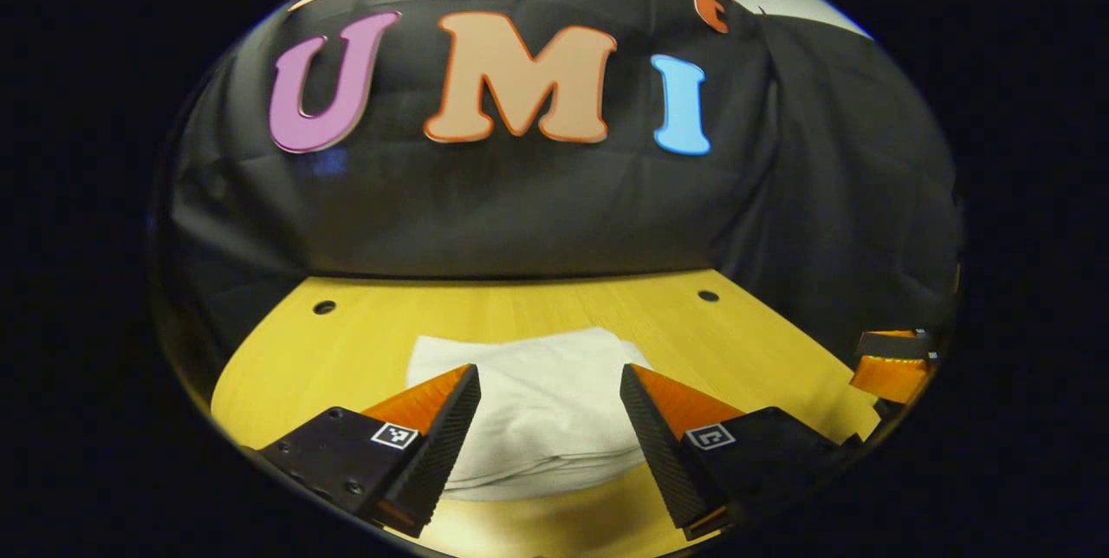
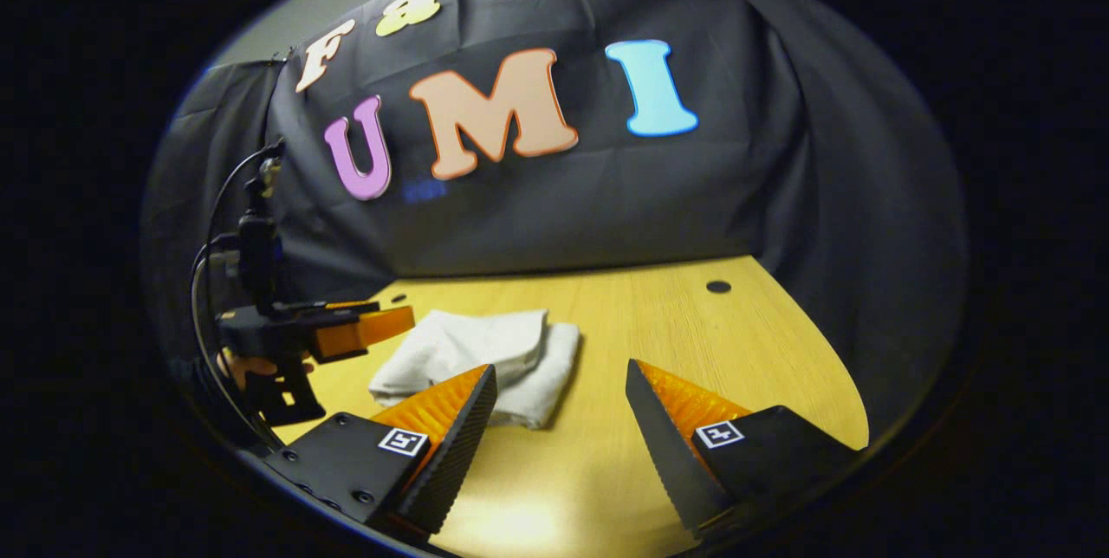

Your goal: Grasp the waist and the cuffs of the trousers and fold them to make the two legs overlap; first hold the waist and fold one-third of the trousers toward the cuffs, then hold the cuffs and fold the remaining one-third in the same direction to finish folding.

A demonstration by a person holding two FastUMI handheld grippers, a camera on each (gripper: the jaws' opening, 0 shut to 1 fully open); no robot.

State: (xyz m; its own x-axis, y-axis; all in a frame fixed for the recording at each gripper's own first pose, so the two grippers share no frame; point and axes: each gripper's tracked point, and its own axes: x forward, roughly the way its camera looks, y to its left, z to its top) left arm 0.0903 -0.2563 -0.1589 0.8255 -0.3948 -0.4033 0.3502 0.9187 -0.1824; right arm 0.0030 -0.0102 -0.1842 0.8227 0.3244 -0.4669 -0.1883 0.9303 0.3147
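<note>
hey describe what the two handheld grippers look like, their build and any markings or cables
Each gripper, left gripper and right gripper, has two wedge-shaped fingers with ribbed inner faces on black blocks, each block bearing a small square black-and-white marker. In the right gripper view, the left gripper is seen from the side with a black pistol-style handle, an upright black mast and looping black cables.

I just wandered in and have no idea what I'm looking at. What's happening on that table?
A person holds a two-finger gripper in each hand over a wooden table. White trousers lie on it in a compact folded bundle. The left gripper hovers open just before the bundle, touching nothing. The right gripper is open too, off to the bundle's side over bare wood. The folding looks finished.
</note>
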